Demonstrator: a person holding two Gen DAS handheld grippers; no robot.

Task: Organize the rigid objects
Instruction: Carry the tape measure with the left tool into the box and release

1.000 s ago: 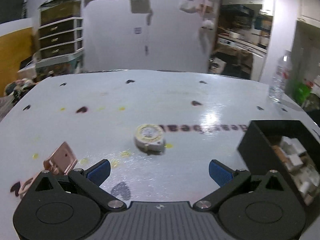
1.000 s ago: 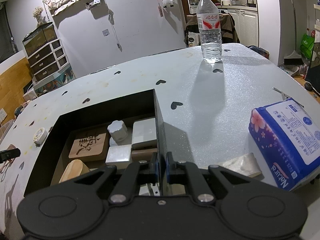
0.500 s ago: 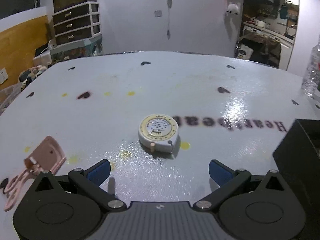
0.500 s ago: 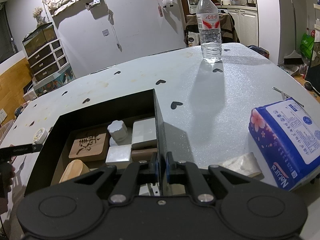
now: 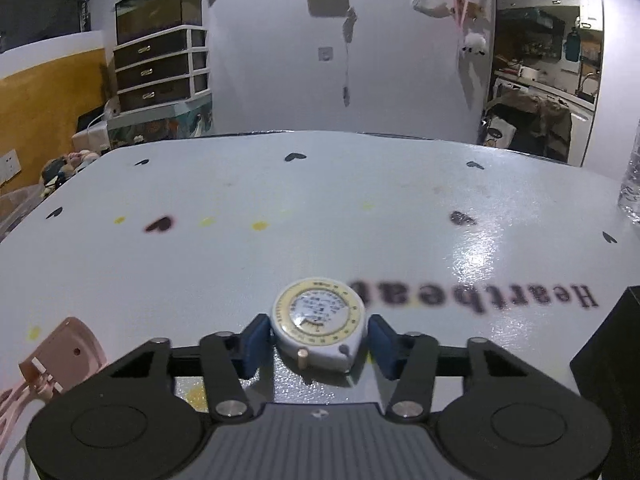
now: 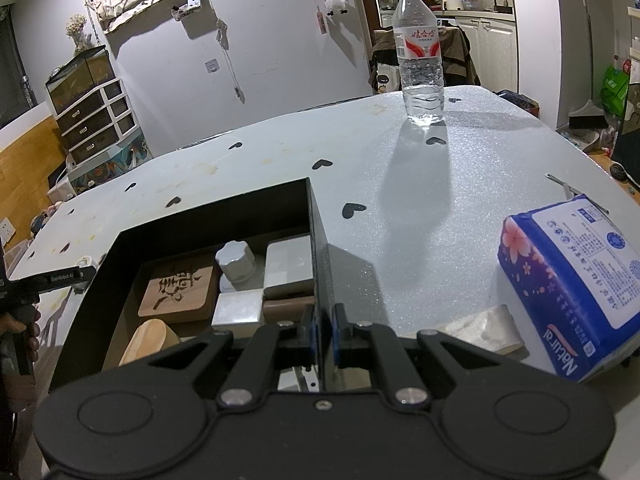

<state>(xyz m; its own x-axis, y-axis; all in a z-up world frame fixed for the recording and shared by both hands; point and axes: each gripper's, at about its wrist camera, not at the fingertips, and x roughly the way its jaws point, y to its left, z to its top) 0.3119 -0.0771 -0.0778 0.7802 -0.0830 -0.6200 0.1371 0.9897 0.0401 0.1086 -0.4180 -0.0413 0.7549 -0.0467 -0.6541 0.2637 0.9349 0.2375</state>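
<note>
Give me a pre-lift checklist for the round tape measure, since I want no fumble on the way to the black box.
1. Tape measure between the left gripper pads: ok, jaws closing.
2. Pads pressing firmly on it: cannot tell.
3. Tape measure flat on the table: ok.
4. Right gripper clamped on the black box wall: ok.
5. Free space in the box: cannot tell, items fill the visible floor.
6. Pink eyelash curler clear of the pads: ok.
</note>
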